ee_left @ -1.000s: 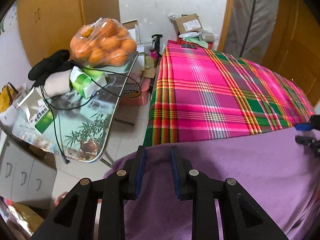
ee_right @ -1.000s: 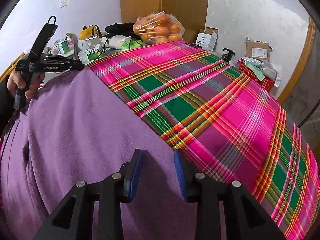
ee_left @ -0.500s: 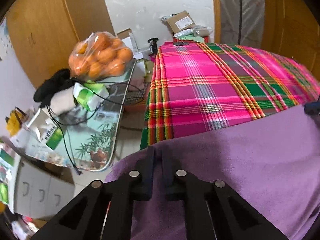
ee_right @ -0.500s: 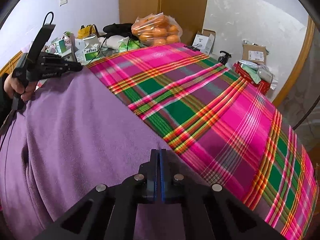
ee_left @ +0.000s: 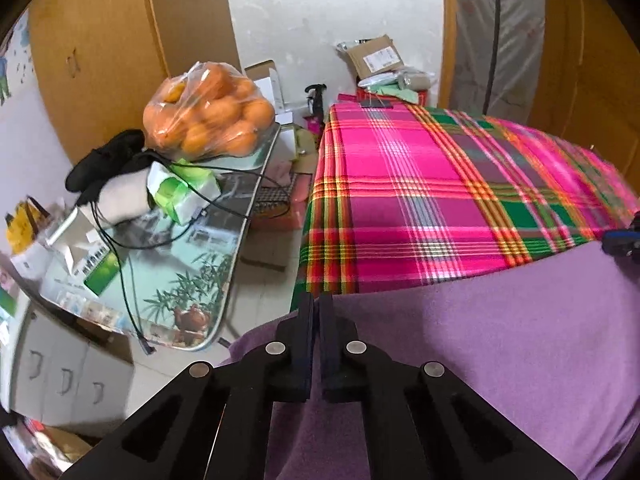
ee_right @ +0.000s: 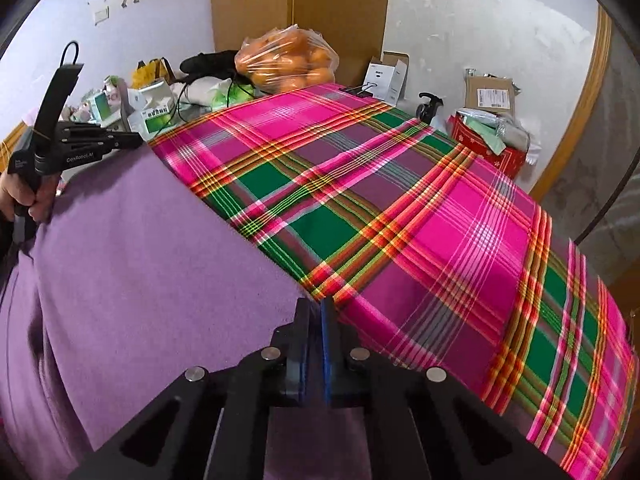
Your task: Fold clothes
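Purple garment [ee_right: 132,264] lies spread on the plaid cloth [ee_right: 420,208], directly under and ahead of both grippers — soft, light, limp fleece-like knit, likely to drape and sag, so best taken at the far edge near its corners. Left gripper [ee_left: 315,308] and right gripper [ee_right: 315,312] each have jaws pinched together on that edge — fabric clamped between the pads.

We are counting 1 purple garment [ee_right: 132,264] lying on 1 plaid cloth [ee_right: 420,208], and 2 tools: the left tool [ee_left: 316,312] and the right tool [ee_right: 314,316]. Beside them we are seeing 1 worktop [ee_left: 208,256] carrying 1 bag of oranges [ee_left: 208,120], and 1 wardrobe [ee_right: 300,12] standing behind.
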